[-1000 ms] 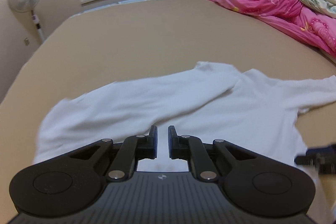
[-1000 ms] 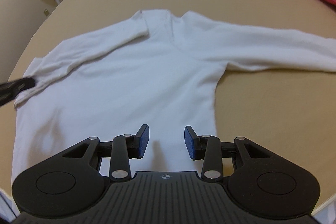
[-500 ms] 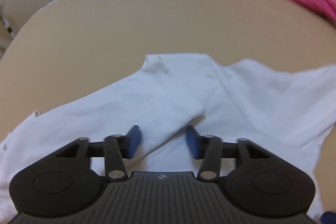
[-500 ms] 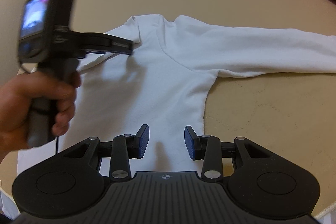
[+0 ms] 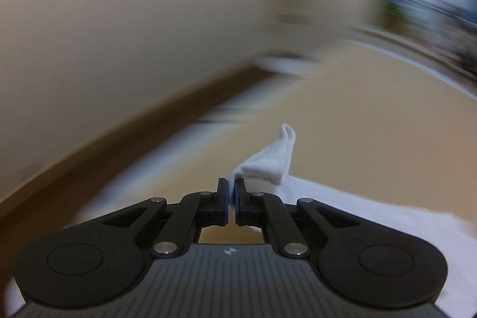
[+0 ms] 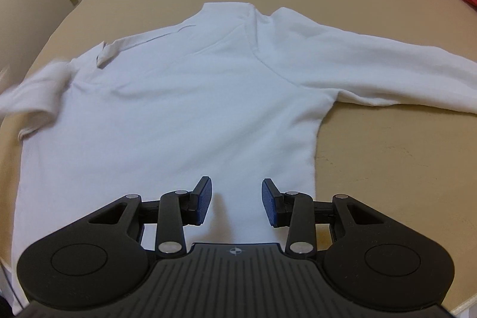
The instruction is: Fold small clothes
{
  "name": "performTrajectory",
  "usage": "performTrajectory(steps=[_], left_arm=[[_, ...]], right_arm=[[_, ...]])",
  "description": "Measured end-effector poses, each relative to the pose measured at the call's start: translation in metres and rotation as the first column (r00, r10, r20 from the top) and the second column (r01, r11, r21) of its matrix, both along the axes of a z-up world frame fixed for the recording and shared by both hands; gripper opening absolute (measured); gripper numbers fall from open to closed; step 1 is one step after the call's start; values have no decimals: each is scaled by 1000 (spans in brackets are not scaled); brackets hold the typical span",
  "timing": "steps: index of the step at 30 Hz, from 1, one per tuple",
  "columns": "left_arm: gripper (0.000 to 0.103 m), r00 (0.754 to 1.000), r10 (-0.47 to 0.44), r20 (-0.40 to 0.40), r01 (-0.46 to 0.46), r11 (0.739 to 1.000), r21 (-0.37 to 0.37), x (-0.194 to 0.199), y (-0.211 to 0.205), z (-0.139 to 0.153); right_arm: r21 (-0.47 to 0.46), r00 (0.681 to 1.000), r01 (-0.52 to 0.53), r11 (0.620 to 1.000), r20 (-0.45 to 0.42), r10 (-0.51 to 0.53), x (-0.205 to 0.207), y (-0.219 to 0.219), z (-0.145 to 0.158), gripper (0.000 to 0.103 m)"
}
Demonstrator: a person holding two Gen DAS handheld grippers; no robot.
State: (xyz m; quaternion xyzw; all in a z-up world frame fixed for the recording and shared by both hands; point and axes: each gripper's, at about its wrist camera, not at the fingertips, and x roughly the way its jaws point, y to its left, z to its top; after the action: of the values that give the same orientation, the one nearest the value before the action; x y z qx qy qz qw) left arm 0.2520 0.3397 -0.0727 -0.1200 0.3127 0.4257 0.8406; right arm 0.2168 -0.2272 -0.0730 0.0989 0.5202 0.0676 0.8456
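Left gripper (image 5: 232, 186) pinches the white long-sleeved shirt's (image 6: 179, 97) cuff (image 5: 268, 160), poking toward one o'clock, while the right gripper (image 6: 237, 200) hovers spread over the hem on the tan bed sheet (image 6: 387, 169).

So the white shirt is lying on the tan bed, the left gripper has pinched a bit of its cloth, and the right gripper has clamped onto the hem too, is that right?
Not quite. The right gripper has clamped nothing: in the right wrist view its jaws stand apart above the white shirt, with no cloth pinched between them. The rest holds: the shirt lies on the tan bed, and the left gripper is shut on a fold of its cloth.
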Motion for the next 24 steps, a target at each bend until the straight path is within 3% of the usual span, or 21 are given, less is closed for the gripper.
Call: performTrajectory(steps=[2, 3, 5, 9, 13, 20, 21, 24], left_arm=[[4, 978, 203, -46, -206, 977, -50, -32, 54, -21], [4, 954, 293, -67, -299, 948, -109, -45, 80, -30], [4, 936, 350, -41, -352, 924, -147, -61, 106, -40], [5, 947, 322, -7, -318, 932, -173, -64, 122, -46], [5, 930, 362, 64, -337, 908, -249, -74, 135, -46], [5, 942, 319, 103, -284, 922, -263, -69, 143, -48], [6, 940, 328, 95, -291, 915, -280, -75, 147, -50], [10, 923, 374, 93, -309, 862, -402, -99, 154, -52]], right_arm=[[-14, 1000, -1, 1000, -2, 1, 0, 2, -2, 40], [-18, 1000, 1, 1000, -6, -1, -1, 2, -4, 40], [-31, 1000, 4, 1000, -18, -5, 0, 5, -7, 40], [-60, 1000, -2, 998, -24, 1, 0, 12, -12, 40], [-80, 1000, 14, 997, -25, -16, -1, 13, -15, 39], [-119, 1000, 0, 993, -4, -1, -5, 10, -23, 38], [-122, 1000, -4, 993, 3, 4, -7, 10, -22, 38], [-125, 1000, -2, 992, 18, 4, -13, 6, -21, 38]])
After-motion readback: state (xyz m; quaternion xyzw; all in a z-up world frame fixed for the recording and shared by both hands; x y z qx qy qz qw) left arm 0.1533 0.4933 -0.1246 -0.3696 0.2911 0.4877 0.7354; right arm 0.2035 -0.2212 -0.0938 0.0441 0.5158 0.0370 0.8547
